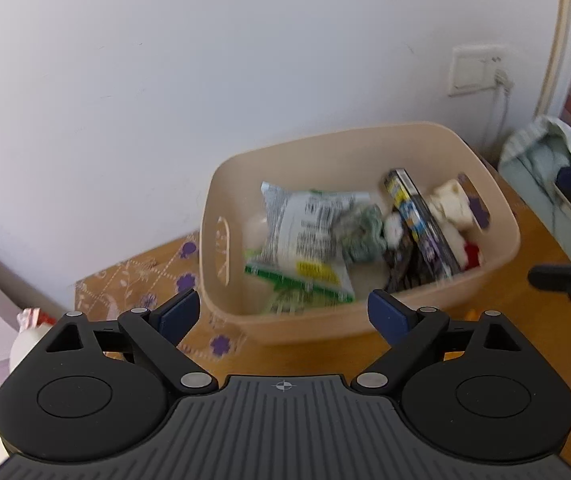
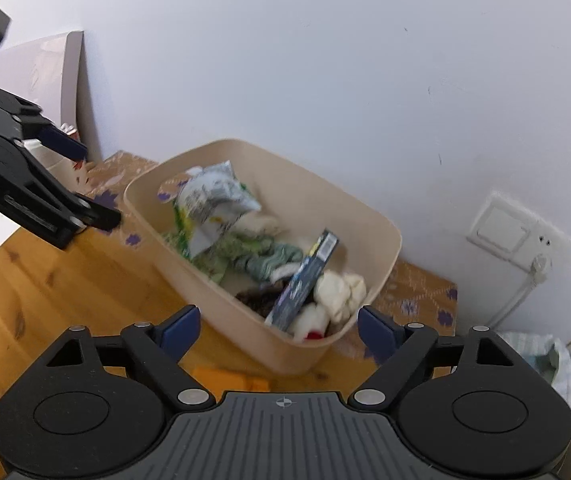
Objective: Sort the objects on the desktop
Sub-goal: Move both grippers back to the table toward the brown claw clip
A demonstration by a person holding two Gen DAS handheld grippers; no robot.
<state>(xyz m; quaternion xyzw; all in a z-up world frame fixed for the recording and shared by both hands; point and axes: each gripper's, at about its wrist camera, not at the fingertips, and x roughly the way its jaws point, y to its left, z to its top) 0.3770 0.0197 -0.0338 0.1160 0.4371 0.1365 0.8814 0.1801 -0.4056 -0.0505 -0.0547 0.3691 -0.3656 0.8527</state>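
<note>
White wall [image 1: 165, 80] backs everything, with a wooden table [image 2: 45, 280] below it and a patterned cloth [image 1: 133, 280] along the wall edge. On the table, straight ahead of both claws, sits a beige bin [image 1: 485, 248]. Inside it, largest first: a silver-and-green snack bag [image 1: 305, 228] toward the left claw's side, a dark box [image 2: 305, 280] leaning upright nearer the right claw, a white plush [image 2: 341, 288] just beyond that box, and a green knitted piece [image 1: 361, 232] between bag and box. Everything in the bin is somewhat blurred.

Left claw [image 1: 283, 314] stands with its jaws spread wide and nothing between them; the bin's near wall shows through the gap. Right claw [image 2: 277, 330] is likewise spread wide and empty, hovering over the bin's near corner. In the right wrist view an orange thing [image 2: 229, 376] lies on the table just under that claw, outside the bin; what it is I cannot tell.

Judging from this, a drop into the bin looks finished, and the sorting is well along. Next would be to find an item left on the table, likely that orange thing, lower an open claw around it, and close.
</note>
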